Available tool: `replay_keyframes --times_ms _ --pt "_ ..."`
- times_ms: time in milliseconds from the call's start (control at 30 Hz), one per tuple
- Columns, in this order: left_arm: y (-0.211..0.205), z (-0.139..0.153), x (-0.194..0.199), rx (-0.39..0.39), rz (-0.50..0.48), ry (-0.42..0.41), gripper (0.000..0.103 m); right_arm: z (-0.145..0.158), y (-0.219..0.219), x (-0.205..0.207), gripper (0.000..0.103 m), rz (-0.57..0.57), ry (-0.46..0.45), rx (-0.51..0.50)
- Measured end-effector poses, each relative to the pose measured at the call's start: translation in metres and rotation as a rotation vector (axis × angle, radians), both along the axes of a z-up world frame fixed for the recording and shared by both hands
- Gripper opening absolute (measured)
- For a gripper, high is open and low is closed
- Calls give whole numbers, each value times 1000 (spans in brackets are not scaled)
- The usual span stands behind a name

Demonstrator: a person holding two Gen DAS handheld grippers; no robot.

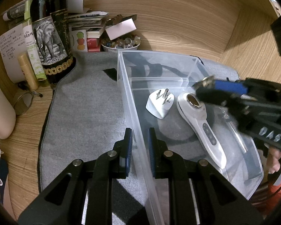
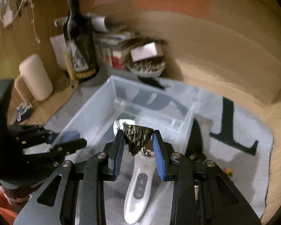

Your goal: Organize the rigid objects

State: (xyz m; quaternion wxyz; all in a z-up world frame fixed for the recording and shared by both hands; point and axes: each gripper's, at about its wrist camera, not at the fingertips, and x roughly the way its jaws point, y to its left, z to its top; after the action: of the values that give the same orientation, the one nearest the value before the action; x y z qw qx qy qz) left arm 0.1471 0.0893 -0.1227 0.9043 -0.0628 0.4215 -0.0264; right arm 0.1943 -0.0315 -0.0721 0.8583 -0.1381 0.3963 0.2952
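Note:
A clear plastic bin (image 1: 194, 60) with a divider stands on a grey mat (image 1: 84, 112). Inside it lie a white plug adapter (image 1: 160, 103) and a white handheld device (image 1: 200, 121) with a row of buttons. My left gripper (image 1: 139, 133) is shut on the bin's left wall. My right gripper (image 2: 138, 136) hovers over the bin and is shut on a dark, shiny, jagged metal piece (image 2: 136, 140). Below that piece lies the handheld device (image 2: 138, 183). The left wrist view shows the right gripper (image 1: 206, 86) coming in from the right above the device's head.
A dark wine bottle (image 1: 50, 37) with an elephant label, some tubes, stacked books and a bowl of pebbles (image 1: 119, 45) crowd the back left. A cream mug (image 2: 35, 78) stands left of the bin. A black L-shaped piece (image 2: 228, 123) lies on the mat to the right.

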Motion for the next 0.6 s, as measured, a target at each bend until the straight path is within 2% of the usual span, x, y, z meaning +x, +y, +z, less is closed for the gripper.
replay_keyframes --times_ms 233,600 --pt "0 0 0 -2 -1 -1 16 -7 -1 3 28 -8 42 1" --pt "0 0 0 -3 -1 -1 16 11 -16 -3 40 -51 -39 11"
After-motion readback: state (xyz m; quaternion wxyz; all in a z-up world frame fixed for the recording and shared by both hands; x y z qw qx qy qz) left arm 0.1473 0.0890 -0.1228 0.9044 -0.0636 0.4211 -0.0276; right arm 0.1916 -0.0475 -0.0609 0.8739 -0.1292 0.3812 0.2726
